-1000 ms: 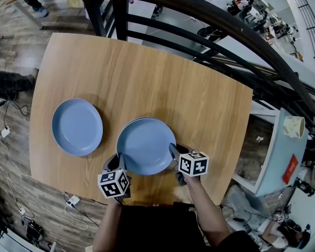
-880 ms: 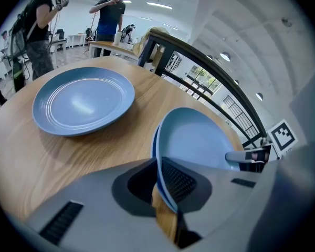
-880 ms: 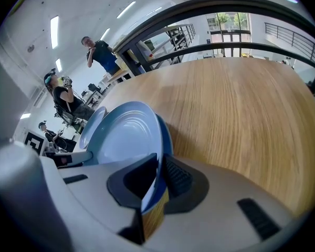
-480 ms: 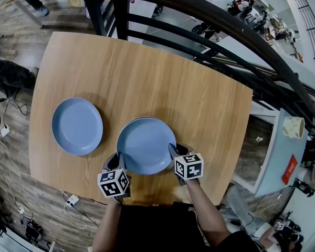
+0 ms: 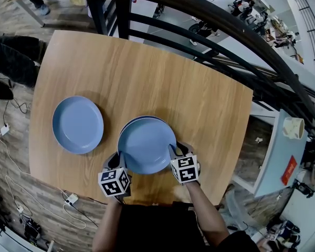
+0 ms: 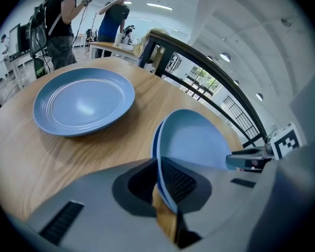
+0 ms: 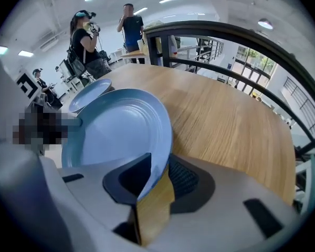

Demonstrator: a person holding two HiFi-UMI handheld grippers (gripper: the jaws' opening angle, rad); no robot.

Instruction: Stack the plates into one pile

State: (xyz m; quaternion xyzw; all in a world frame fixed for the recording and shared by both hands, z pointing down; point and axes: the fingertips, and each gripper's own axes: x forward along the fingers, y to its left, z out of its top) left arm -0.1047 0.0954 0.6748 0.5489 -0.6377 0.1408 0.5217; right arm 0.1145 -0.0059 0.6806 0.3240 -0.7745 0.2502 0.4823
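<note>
A light blue plate (image 5: 146, 145) lies on a darker blue plate (image 5: 142, 119) near the table's front edge. My left gripper (image 5: 119, 160) is shut on the top plate's near-left rim (image 6: 158, 156), which runs between its jaws. My right gripper (image 5: 174, 150) is at the near-right rim. Its jaws are opening, and the rim (image 7: 156, 164) stands between them with a gap on its left side. A single blue plate (image 5: 77, 125) lies apart to the left; it also shows in the left gripper view (image 6: 84, 101) and, small, in the right gripper view (image 7: 92, 94).
The round-cornered wooden table (image 5: 147, 67) is backed by a dark railing (image 5: 210, 20) along its far and right sides. People stand beyond the table (image 6: 63, 20). Cables (image 5: 10, 135) lie on the floor at the left.
The right gripper's jaws have spread off the plate rim, and its marker cube has shifted slightly left and toward me. The left gripper and the plates stay put.
</note>
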